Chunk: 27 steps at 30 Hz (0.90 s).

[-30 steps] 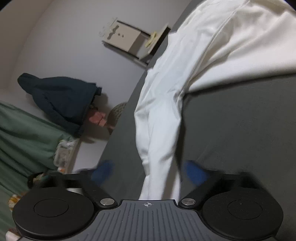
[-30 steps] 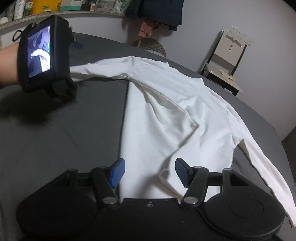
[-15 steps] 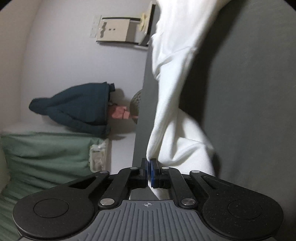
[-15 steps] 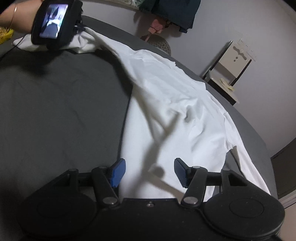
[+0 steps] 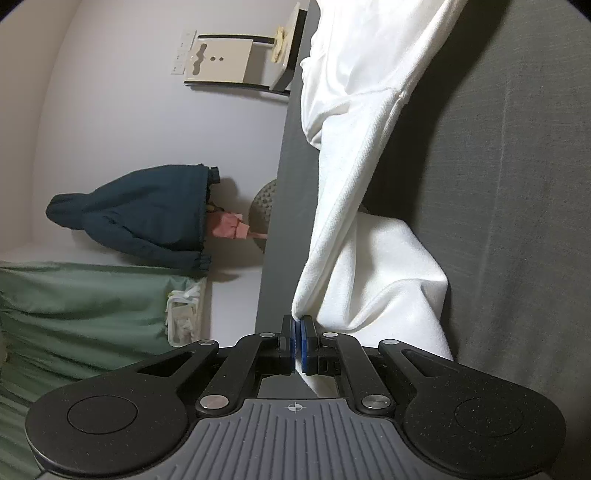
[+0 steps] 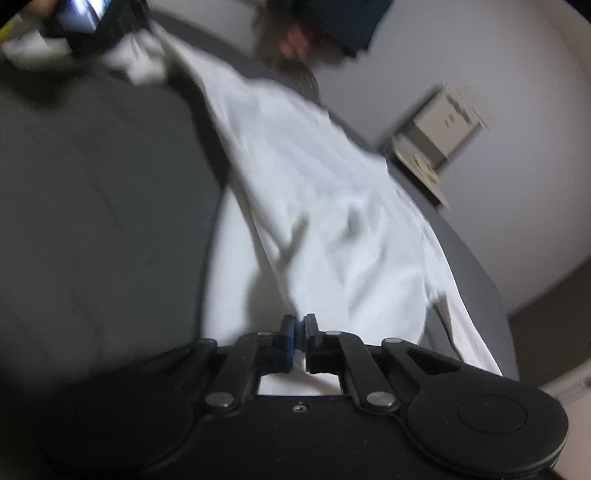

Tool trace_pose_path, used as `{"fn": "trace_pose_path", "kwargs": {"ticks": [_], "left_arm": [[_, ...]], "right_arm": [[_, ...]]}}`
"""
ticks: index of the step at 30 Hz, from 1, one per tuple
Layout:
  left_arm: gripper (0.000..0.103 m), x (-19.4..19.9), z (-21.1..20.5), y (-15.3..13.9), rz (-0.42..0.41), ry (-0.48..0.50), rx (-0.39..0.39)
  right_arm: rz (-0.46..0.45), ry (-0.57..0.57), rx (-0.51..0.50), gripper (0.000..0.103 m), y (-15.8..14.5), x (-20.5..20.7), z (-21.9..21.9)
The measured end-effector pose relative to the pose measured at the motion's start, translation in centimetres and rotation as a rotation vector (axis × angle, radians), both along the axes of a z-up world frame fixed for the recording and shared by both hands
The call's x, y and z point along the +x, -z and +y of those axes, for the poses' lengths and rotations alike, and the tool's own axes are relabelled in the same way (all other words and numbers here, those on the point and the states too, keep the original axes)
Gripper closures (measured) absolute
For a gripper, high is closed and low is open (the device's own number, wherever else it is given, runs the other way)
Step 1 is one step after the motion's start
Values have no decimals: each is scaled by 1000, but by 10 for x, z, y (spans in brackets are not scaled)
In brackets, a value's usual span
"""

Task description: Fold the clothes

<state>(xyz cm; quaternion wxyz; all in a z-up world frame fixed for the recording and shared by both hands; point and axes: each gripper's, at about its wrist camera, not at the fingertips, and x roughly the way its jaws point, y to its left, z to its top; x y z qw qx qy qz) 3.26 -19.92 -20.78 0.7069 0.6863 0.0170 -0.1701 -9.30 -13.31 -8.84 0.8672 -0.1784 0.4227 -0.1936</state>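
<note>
White cotton-like shirt (image 5: 373, 155) is spread over a dark grey bed cover (image 5: 517, 184), one part pulled taut toward the left gripper (image 5: 300, 334). Its blue pads (image 5: 294, 338) are clenched on a fold of the fabric, lifted off the cover, probably so the edge can be carried across for a fold. In the blurred right wrist view the shirt (image 6: 325, 192) is seen stretched between both tools; the right gripper (image 6: 298, 332) is pinched on its near hem, likely to anchor that end. Left gripper (image 6: 88, 14) is seen at the far corner. A dark jacket (image 5: 147, 210) hangs on the wall, unused.
</note>
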Motion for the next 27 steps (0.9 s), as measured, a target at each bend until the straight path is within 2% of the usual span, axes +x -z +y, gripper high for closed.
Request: {"fn": "trace_pose_path", "kwargs": {"ticks": [3, 8, 13, 16, 18, 19, 22, 24, 25, 26, 27], "left_arm": [[99, 4, 8, -2, -10, 2, 17], [99, 19, 21, -13, -55, 36, 82], [99, 29, 27, -19, -130, 104, 201], [99, 31, 31, 0, -84, 145, 332], [99, 27, 37, 18, -49, 167, 411], [99, 24, 39, 23, -33, 168, 412], [98, 15, 40, 31, 39, 131, 367], [89, 9, 41, 25, 109, 81, 299], [88, 5, 44, 19, 141, 65, 257], [78, 1, 47, 13, 173, 50, 214], [52, -4, 51, 1, 209, 38, 147]], "right_arm": [[-51, -186, 172, 98, -29, -15, 23], [-6, -469, 467, 99, -45, -14, 73], [93, -494, 551, 99, -16, 16, 91], [173, -465, 575, 99, 6, 30, 91], [181, -450, 589, 99, 12, 32, 90], [181, -445, 602, 98, 13, 32, 89], [177, -434, 667, 83, 11, 32, 83], [171, -433, 706, 74, 11, 27, 78], [167, -432, 717, 73, 10, 25, 77], [164, -432, 726, 72, 9, 23, 74], [162, -432, 735, 71, 8, 23, 72]]}}
